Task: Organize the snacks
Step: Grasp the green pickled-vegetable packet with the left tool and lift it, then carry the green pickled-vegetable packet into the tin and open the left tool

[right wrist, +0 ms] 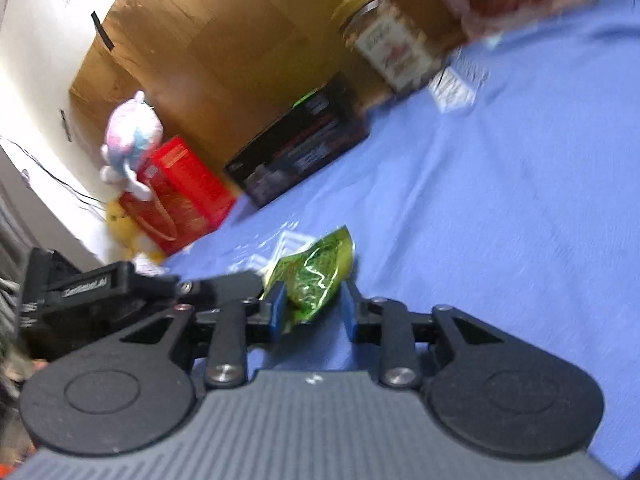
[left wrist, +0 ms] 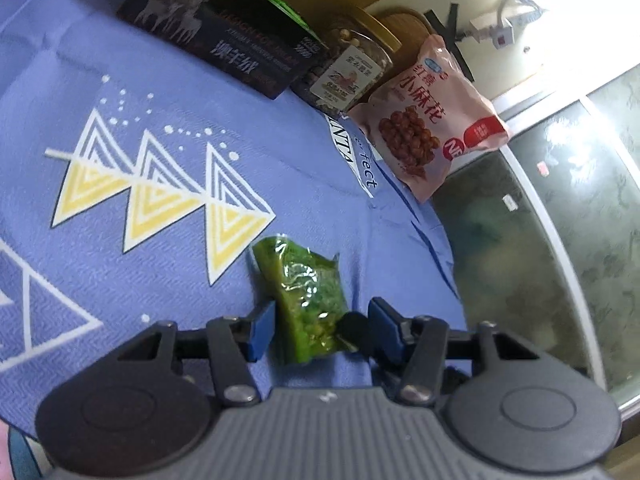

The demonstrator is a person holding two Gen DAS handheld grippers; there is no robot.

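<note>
While the small green crinkly plastic snack packet [left wrist: 310, 300] lies low in the frame on the blue patterned cloth-covered surface [left wrist: 160, 240], both the left gripper [left wrist: 322, 330] and right gripper [right wrist: 312, 306] straddle it, jaws spread and not yet pinching. Close squarely on its middle; thin film may slip or crumple.

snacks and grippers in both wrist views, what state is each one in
green snack packet: lying on blue cloth, unopened
pink snack bag: propped upright, sealed
jar: lid on
dark box: closed
left gripper: fingers apart around packet
right gripper: fingers apart around packet
</note>
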